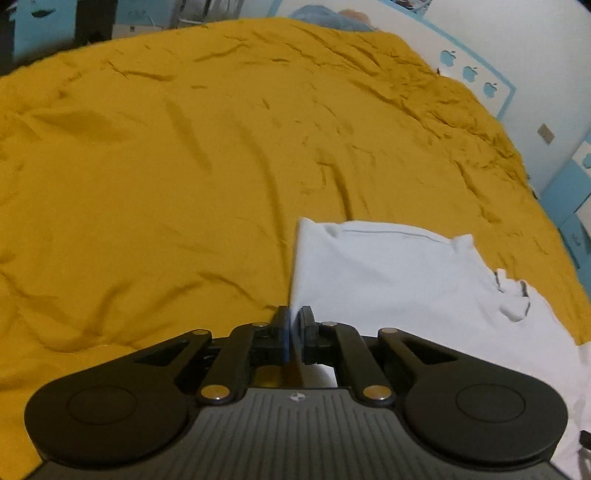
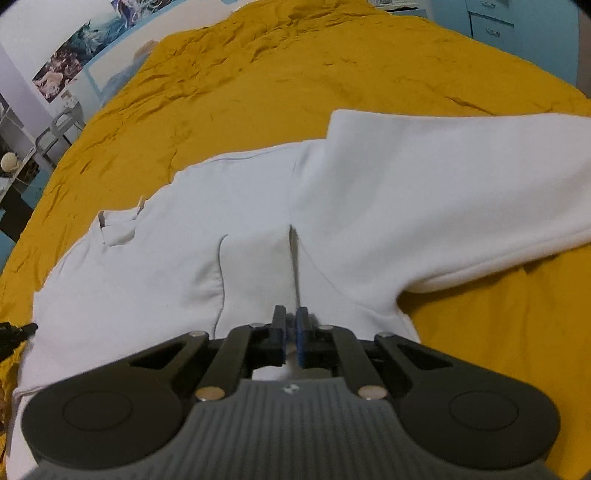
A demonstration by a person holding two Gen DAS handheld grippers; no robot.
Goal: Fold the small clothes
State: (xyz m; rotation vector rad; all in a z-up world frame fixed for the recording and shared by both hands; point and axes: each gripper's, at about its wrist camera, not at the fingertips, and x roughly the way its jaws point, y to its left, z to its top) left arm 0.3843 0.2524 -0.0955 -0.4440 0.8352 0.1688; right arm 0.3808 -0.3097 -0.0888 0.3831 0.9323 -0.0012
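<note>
- White cotton-like knit: the small garment [image 2: 229, 229], a sweatshirt by its look, lies spread on the mustard bedspread [image 1: 147, 166]. In the right wrist view it fills the middle ground from 9 o'clock across to 3 o'clock. One sleeve [image 2: 461, 177] is folded over the body and runs out toward 2 o'clock.
- Left gripper [image 1: 294, 325]: you have it clenched on an edge of the garment. The cloth rises as a taut sheet from between the pads [image 1: 284, 332] toward 12 o'clock.
- Right gripper [image 2: 291, 328]: likewise pinched closed on a thin ridge of the white fabric, which stands up in a crease running toward 12 o'clock.
- Step in hand, as judged: a fold is under way, with both claws holding cloth lifted off the bed. The hem and collar are not clear enough to say which edge you hold.
- Next move calls for: carrying both held points together at even height, so the lifted panel lays flat over the body without dragging the layer beneath, then releasing only once the edges line up.
- Edges: in the left wrist view the garment's folded top edge [image 1: 388, 230] runs toward 3 o'clock; a small tab [image 1: 513, 299] sticks up near that side.
- Open room: bare bedspread lies from 9 to 12 o'clock in the left wrist view and at 4 o'clock in the right.
- Surroundings: pale wall panel with blue apple shapes [image 1: 469, 74] at 1 o'clock; blue drawers [image 2: 491, 22] at the far side.
</note>
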